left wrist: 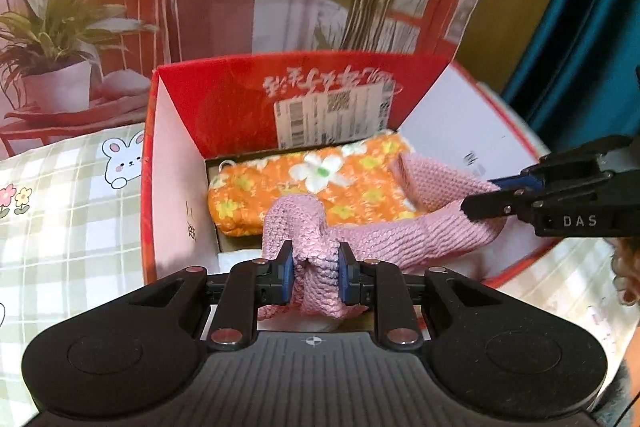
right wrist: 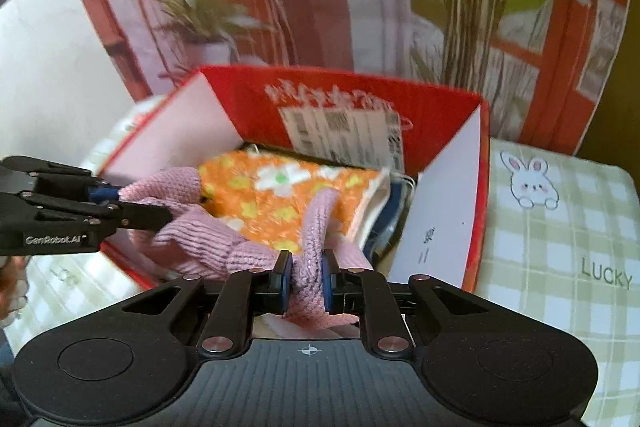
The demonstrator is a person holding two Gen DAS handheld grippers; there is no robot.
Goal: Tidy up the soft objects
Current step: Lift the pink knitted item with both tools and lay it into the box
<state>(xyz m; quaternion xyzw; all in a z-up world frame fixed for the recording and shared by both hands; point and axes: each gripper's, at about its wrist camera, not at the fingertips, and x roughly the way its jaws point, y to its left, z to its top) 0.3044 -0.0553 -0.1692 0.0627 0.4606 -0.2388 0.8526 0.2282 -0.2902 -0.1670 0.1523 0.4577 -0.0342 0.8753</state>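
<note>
You are carrying a pink knitted cloth (left wrist: 384, 235), strung between both tools above the open red cardboard box (left wrist: 176, 187) and sagging onto the orange flowered cloth (left wrist: 320, 187) already inside. Judged light, limp and stretchy; it droops wherever unsupported, so hold it at opposite ends. The left hand-held gripper (left wrist: 316, 271) pinches a bunched fold, pads nearly together. The right hand-held gripper (right wrist: 307, 275) pinches the other end just as narrowly. The box stands on the checked bench (right wrist: 560, 227).
</note>
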